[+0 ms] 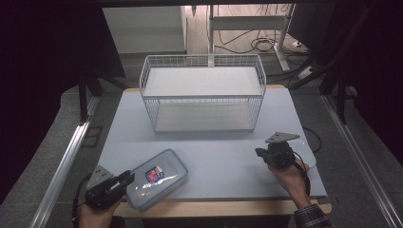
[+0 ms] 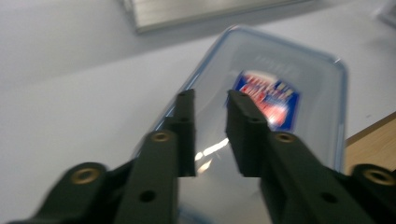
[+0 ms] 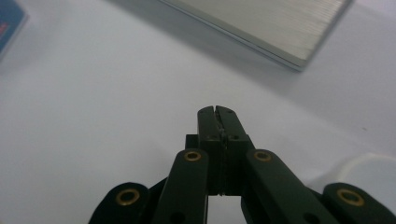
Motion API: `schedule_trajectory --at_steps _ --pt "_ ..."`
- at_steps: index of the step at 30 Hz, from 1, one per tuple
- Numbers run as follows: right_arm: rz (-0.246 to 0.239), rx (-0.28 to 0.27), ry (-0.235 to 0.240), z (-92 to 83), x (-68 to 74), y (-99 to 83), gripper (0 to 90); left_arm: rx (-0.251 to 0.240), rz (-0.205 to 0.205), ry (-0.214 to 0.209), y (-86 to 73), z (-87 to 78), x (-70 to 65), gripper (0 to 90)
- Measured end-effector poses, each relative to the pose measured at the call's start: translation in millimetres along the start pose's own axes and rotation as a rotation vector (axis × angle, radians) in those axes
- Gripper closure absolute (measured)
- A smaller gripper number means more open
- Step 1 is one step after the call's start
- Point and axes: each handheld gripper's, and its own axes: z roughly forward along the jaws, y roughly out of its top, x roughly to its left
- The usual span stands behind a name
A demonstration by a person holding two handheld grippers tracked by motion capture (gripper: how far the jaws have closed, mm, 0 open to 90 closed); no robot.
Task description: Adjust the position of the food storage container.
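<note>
Left gripper [image 2: 210, 100] jaws narrowly parted over clear blue-rimmed lidded container [image 1: 157, 178], right gripper [image 3: 218, 110] jaws pressed together, empty, above pale blue tabletop [image 1: 218, 156], white wire rack [image 1: 203, 92] beyond.

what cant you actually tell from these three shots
- Label on the plastic container: print unreadable, too small in the high view, blurred in the left gripper view.
- Container's contents: glare on the lid.
- Container's near end, left gripper view: covered by the left gripper.
- Whether those parted jaws touch the lid: cannot tell.
- Wire basket, right gripper view: cut off by the top edge.
- Right gripper, high view: jaw state too small.
</note>
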Motion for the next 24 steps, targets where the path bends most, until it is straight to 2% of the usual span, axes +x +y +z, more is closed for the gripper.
schedule_trajectory --at_steps 2,5,9,11,12,14,16,18,20,24 --pt "-0.018 -0.002 0.020 2.6 7.1 2.0 89.6 0.018 -0.022 0.028 -8.5 -4.1 3.5 87.0" --pt "-0.025 -0.005 0.027 4.5 10.6 2.6 89.5 0.053 -0.047 0.070 -17.9 -9.1 8.5 88.6" --pt "-0.030 -0.002 0.041 6.5 16.1 2.8 88.7 0.091 -0.078 0.113 -22.0 -16.6 14.8 90.0" --pt "-0.028 -0.004 0.052 6.8 18.6 2.7 88.1 0.123 -0.087 0.105 -23.4 -15.9 14.4 90.0" --pt "-0.030 -0.004 0.057 6.8 19.3 2.6 87.5 0.149 -0.096 0.105 -23.8 -12.5 13.4 90.0" --pt "-0.023 -0.010 0.080 7.4 22.6 2.5 86.8 0.171 -0.094 0.092 -23.2 -5.6 9.3 90.0" --pt "-0.026 -0.013 0.093 7.6 25.8 2.3 86.8 0.160 -0.092 0.125 -20.2 -2.9 4.6 90.0" --pt "-0.024 -0.016 0.107 7.5 28.9 2.3 86.9 0.128 -0.113 0.128 -17.9 -3.3 3.4 90.0" --pt "-0.027 -0.015 0.119 7.7 32.1 2.5 86.9 0.120 -0.111 0.141 -16.5 -0.8 2.0 90.0" --pt "-0.033 -0.012 0.145 10.2 38.6 1.3 86.9 0.101 -0.109 0.135 -13.9 5.9 1.3 90.0"
